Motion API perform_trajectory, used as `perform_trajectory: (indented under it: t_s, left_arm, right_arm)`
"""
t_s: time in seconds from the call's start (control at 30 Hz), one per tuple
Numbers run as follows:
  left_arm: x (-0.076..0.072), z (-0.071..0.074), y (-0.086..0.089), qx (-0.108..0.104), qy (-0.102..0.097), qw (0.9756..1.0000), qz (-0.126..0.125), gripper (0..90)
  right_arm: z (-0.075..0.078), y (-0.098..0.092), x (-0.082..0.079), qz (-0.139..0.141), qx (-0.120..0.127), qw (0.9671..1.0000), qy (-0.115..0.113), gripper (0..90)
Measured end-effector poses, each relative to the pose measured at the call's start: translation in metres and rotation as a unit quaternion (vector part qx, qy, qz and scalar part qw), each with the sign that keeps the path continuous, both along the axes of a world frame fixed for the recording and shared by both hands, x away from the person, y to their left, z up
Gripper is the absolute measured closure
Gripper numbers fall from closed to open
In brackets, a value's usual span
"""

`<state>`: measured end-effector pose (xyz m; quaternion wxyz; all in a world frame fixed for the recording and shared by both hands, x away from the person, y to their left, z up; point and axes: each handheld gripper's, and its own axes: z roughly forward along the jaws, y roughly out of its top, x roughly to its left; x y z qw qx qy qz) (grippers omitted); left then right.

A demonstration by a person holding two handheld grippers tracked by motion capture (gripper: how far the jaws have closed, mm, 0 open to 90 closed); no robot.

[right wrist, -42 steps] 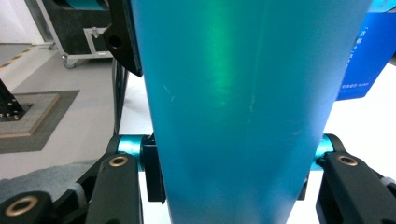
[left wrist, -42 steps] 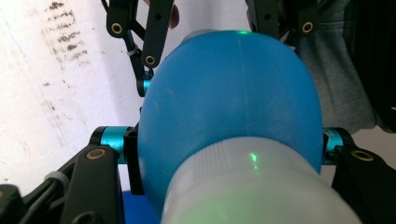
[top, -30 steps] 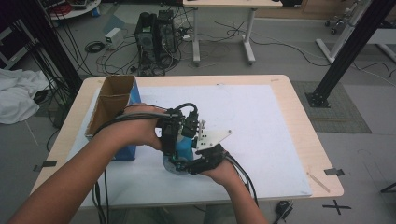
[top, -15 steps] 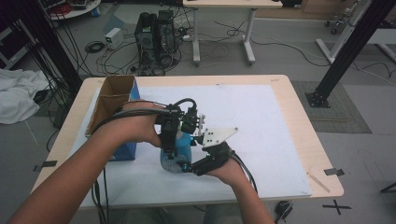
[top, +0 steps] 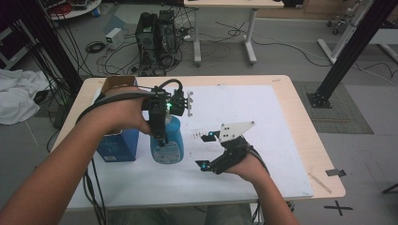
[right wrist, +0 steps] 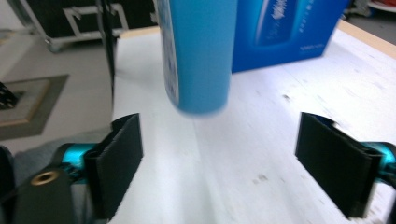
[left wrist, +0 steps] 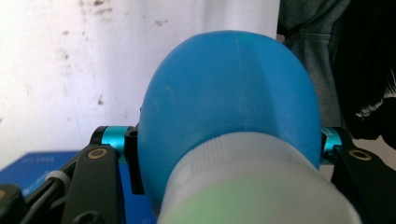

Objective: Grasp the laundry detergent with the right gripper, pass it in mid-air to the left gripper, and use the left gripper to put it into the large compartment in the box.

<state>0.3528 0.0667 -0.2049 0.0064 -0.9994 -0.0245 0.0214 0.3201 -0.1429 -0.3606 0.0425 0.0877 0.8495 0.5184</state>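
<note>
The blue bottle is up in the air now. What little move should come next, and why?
Probably carry the round blue plastic bottle sideways over the open blue cardboard box. The left tongs clamp the bottle and hold it off the white table cover. The right tongs have just been opening, nothing between them, so the left hand alone can move it.

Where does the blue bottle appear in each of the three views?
High view: the blue bottle is left of centre, under the left tool, which is shut on it.
Left gripper view: it takes up the centre, between the two jaws.
Right gripper view: it hangs at top centre, beyond the open right tool.
Shared landmark: the blue box beside the bottle.
</note>
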Motion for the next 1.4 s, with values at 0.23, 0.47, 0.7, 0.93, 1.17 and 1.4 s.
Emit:
perform_trajectory:
  t_s: [0.23,0.47,0.7,0.93,1.17,1.4]
  left_arm:
    - [0.016,0.025,0.021,-0.004,0.006,0.9988,0.048,39.3]
    - [0.03,0.055,0.044,-0.016,0.012,0.9912,0.131,39.2]
    - [0.038,0.075,0.069,-0.032,0.028,0.9765,0.211,39.2]
    - [0.04,0.088,0.092,-0.026,0.017,0.9675,0.251,39.2]
    - [0.047,0.097,0.124,-0.03,0.013,0.9523,0.303,39.2]
    - [0.061,0.096,0.151,-0.018,0.001,0.9313,0.364,39.2]
  right_arm:
    - [0.011,-0.016,0.003,-0.01,-0.02,0.9997,-0.006,13.5]
    - [0.019,-0.028,0.007,-0.023,-0.046,0.9986,0.005,13.4]
    - [0.027,-0.03,0.009,-0.03,-0.079,0.9963,0.017,13.3]
    - [0.027,-0.029,0.011,-0.03,-0.093,0.995,0.017,13.3]
    - [0.026,-0.027,0.014,-0.027,-0.099,0.9946,0.015,13.3]
    - [0.026,-0.026,0.017,-0.032,-0.11,0.9933,0.016,13.3]
